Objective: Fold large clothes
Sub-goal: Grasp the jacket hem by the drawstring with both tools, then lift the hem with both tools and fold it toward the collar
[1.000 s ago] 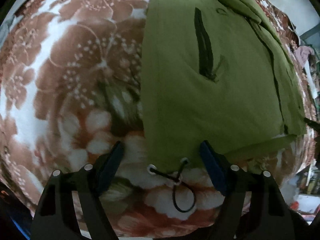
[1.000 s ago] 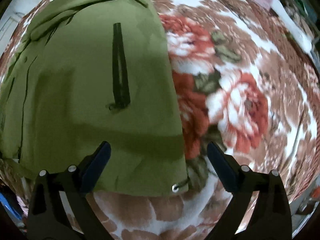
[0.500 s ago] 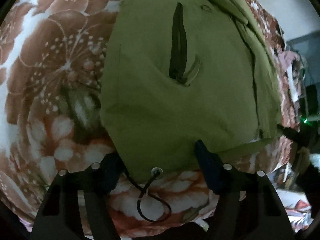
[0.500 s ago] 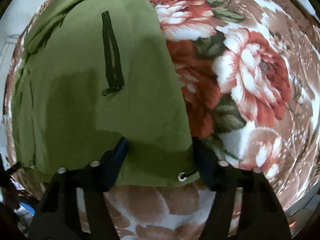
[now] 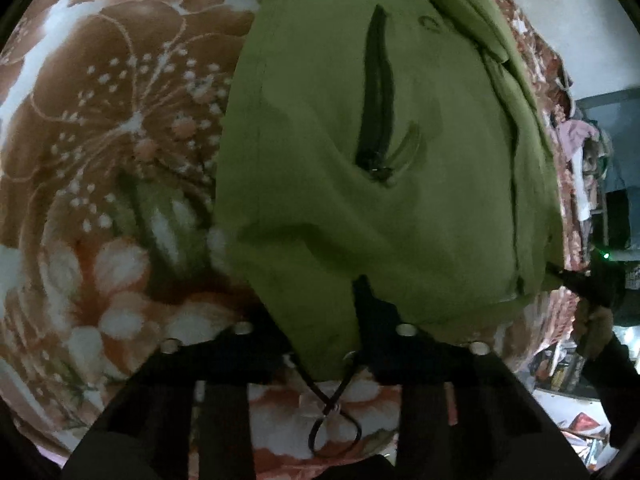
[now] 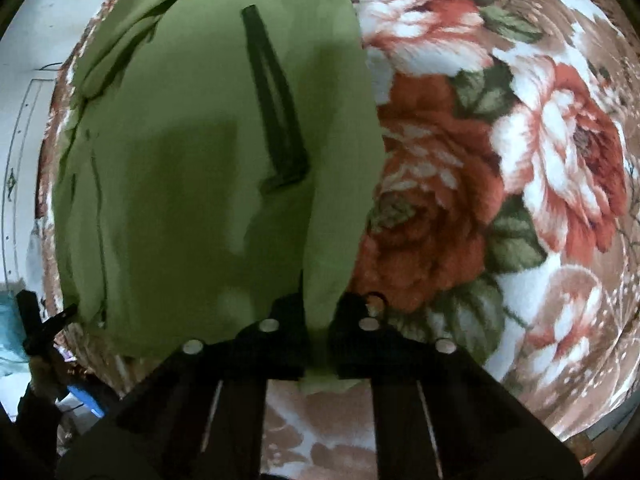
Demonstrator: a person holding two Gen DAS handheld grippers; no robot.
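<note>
An olive green jacket (image 5: 360, 200) with black pocket zips lies spread on a floral blanket (image 5: 100, 140). My left gripper (image 5: 320, 332) is shut on the jacket's near hem corner, by the metal eyelet and the black drawcord loop (image 5: 332, 420) that hangs below. In the right wrist view the same jacket (image 6: 180, 180) fills the left half. My right gripper (image 6: 318, 320) is shut on the other near hem corner, and the cloth bunches up between the fingers.
The blanket with large red roses (image 6: 520, 160) covers the surface to the right of the jacket. Past the blanket's far edge stand a pale wall (image 5: 568, 12) and cluttered items (image 5: 592, 168). A dark object (image 6: 36, 320) sits at the left edge.
Both grippers moved forward onto the jacket's near hem and closed from open onto its two corners. The hem is now pinched and slightly gathered.
</note>
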